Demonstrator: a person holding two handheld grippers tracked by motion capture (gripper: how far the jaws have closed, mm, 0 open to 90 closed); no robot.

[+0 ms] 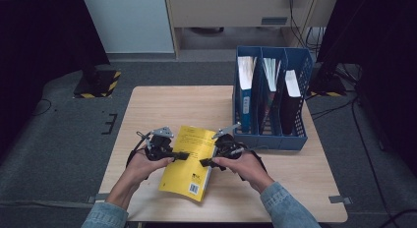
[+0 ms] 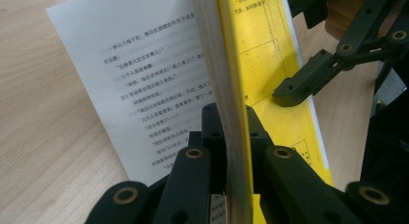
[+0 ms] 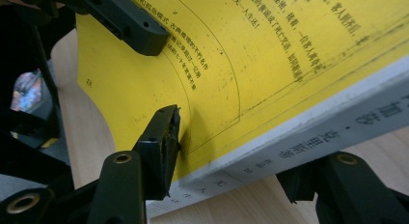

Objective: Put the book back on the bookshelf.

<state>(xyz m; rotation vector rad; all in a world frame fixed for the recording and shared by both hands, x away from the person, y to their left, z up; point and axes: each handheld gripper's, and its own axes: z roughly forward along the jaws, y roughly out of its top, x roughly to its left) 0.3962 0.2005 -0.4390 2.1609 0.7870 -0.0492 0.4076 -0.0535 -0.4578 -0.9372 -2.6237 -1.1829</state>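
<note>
A yellow paperback book [image 1: 189, 174] lies at the table's near middle, held between both hands. My left gripper [image 1: 182, 156] is shut on its open long edge. In the left gripper view the jaws [image 2: 231, 113] clamp the cover and a block of pages [image 2: 234, 64], while a loose white printed page [image 2: 140, 89] falls away to the left. My right gripper [image 1: 204, 162] is shut on the spine side. In the right gripper view one fingertip [image 3: 161, 137] presses the yellow cover [image 3: 270, 55] and the other sits under the white spine [image 3: 337, 122].
A blue three-slot file holder [image 1: 269, 138] with books and folders stands at the table's back right, close behind my right hand. The wooden table [image 1: 162, 105] is bare at the back left. Dark stands and cables are on the floor around it.
</note>
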